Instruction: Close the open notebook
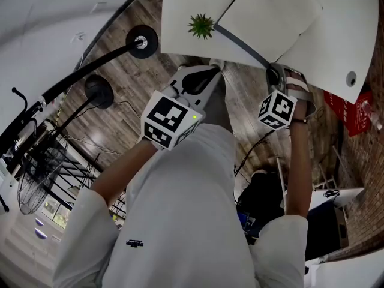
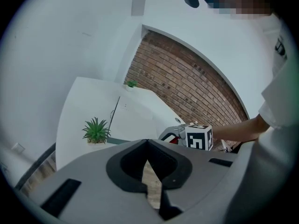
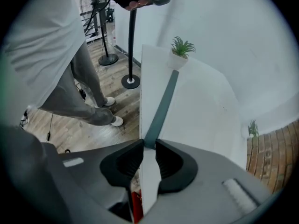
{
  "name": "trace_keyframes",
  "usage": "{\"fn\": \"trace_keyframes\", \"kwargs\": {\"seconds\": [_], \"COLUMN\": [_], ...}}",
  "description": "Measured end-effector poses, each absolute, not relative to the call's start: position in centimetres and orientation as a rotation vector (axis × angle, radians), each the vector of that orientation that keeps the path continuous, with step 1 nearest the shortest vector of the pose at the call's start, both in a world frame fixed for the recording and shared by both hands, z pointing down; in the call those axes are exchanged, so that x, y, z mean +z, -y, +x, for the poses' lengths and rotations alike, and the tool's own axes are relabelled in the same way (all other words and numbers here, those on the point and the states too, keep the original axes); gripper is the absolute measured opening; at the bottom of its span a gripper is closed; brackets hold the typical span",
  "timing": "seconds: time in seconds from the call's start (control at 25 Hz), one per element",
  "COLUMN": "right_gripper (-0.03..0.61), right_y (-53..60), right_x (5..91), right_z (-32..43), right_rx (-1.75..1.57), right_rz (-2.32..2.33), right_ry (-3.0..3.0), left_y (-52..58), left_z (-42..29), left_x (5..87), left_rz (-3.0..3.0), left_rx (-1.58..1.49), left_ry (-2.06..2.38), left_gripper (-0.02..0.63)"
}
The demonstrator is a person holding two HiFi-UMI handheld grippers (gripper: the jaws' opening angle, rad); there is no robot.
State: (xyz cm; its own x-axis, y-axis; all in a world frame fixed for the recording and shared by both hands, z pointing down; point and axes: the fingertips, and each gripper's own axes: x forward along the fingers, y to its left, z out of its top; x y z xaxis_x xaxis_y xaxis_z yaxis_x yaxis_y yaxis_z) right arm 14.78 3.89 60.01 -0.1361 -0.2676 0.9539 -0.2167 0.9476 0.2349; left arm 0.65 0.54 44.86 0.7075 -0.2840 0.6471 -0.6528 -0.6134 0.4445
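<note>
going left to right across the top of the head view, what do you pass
black round stand base → small green plant → open notebook → round fitting in the white tabletop

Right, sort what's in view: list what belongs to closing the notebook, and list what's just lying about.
Part of the job:
- notebook, lying open
- right gripper, closed on the notebook's edge
- table it lies on

Just lying about:
- potted plant
- left gripper, shut and empty, idle
- round stand base on the floor
- fan
</note>
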Motion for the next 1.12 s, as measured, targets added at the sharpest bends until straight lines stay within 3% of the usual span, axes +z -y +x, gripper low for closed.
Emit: {"fn": "trace_keyframes", "kwargs": {"seconds": [0.16,0.32,0.72,0.92,1.12], "right_gripper": [0.090,0.043,0.053,0.055,0.012], "right_y": [-3.98,-4.33,-3.95,-4.08,-4.02], "right_x": [60.06,60.29,60.01,60.07,60.19], "right_z": [14.70,14.55,14.76,14.70,14.66], "right_rx": [-0.049,0.006,0.358,0.277,0.152], "right_rz": [0.368,0.408,0.442,0.373,0.310], "right_ry": [1.732,1.765,1.882,1.863,1.807], "left_y": [-0.68,-0.80,-0.48,-0.22,-0.15], "left_z": [0.76,1.03,0.83,0.84,1.26], "left_x": [44.89,44.94,45.03,45.13,45.11], "left_rz": [2.225,2.226,2.219,2.217,2.220], "left_rx": [0.692,0.687,0.696,0.691,0.686], "left_ry": [0.707,0.703,0.712,0.714,0.708], "left_gripper": [0.009,0.009,0.009,0.009,0.009]}}
